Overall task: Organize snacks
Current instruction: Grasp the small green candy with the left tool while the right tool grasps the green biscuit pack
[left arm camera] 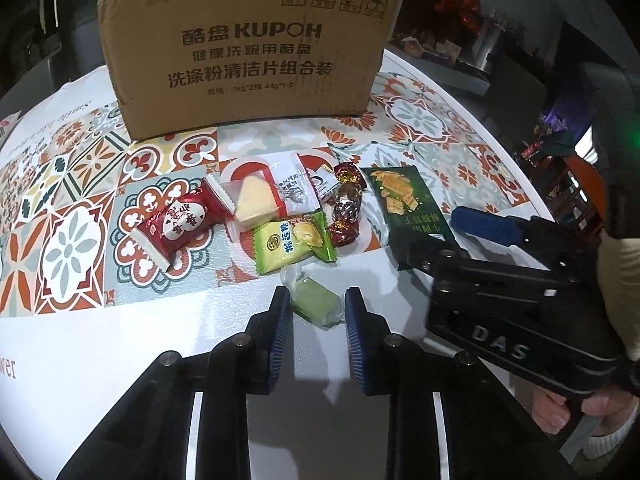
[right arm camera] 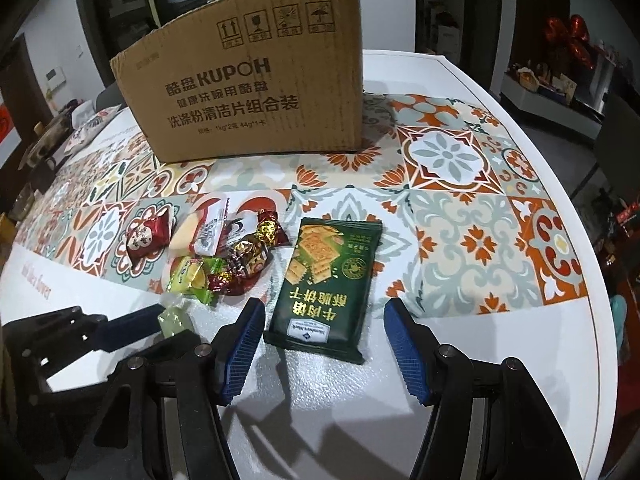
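A pile of snacks lies on the tiled tablecloth in front of a cardboard box. My left gripper is open, its pads on either side of a pale green wrapped candy, also seen in the right wrist view. My right gripper is open around the near end of a dark green cracker packet, which also shows in the left wrist view. The pile holds a red packet, a clear-wrapped yellow wedge, a green durian packet and foil chocolates.
The cardboard box stands upright behind the snacks. The round white table's edge curves away at the right. A shelf with red bows stands in the dark room beyond. Clutter lies at the far left.
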### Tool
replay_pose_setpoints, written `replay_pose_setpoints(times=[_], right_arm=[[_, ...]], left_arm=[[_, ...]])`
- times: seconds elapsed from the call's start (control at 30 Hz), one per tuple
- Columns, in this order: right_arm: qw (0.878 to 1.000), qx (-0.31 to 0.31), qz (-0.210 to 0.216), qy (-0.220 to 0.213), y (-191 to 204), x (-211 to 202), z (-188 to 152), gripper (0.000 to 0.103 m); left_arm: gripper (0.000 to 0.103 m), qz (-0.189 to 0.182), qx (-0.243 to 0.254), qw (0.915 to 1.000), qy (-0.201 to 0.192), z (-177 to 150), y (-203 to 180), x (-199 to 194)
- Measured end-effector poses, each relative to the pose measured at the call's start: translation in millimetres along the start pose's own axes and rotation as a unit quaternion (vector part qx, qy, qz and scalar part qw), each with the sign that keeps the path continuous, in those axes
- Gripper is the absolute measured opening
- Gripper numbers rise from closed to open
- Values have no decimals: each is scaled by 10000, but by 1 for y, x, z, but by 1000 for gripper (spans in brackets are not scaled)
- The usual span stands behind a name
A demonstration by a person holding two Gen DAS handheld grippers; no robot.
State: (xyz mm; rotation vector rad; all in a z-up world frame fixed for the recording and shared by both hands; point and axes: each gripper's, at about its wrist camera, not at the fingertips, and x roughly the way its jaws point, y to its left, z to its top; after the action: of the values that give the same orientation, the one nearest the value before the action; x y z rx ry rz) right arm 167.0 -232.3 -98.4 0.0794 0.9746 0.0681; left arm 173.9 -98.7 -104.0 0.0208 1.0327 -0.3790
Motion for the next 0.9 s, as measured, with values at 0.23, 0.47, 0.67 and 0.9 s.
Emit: replay_pose_setpoints(times=[0.23,0.47,0.67,0.9], right_arm=[[9997,-1,-235,45,2,7,2,63],[9993,-52,-366,0,3,6,3,45],[9993,-19,-332,-142,4,-7,0,45],[9989,29,-239,-411,6,-35,2,45]], left_arm=[[28,48,-4,9998,-195,1,3,-10],[28,87,-85,9996,-270,4,9,-12],[28,88,-95,9990,-430,5,10,-24],[28,34,-76,9978,-660,8,9,-42]])
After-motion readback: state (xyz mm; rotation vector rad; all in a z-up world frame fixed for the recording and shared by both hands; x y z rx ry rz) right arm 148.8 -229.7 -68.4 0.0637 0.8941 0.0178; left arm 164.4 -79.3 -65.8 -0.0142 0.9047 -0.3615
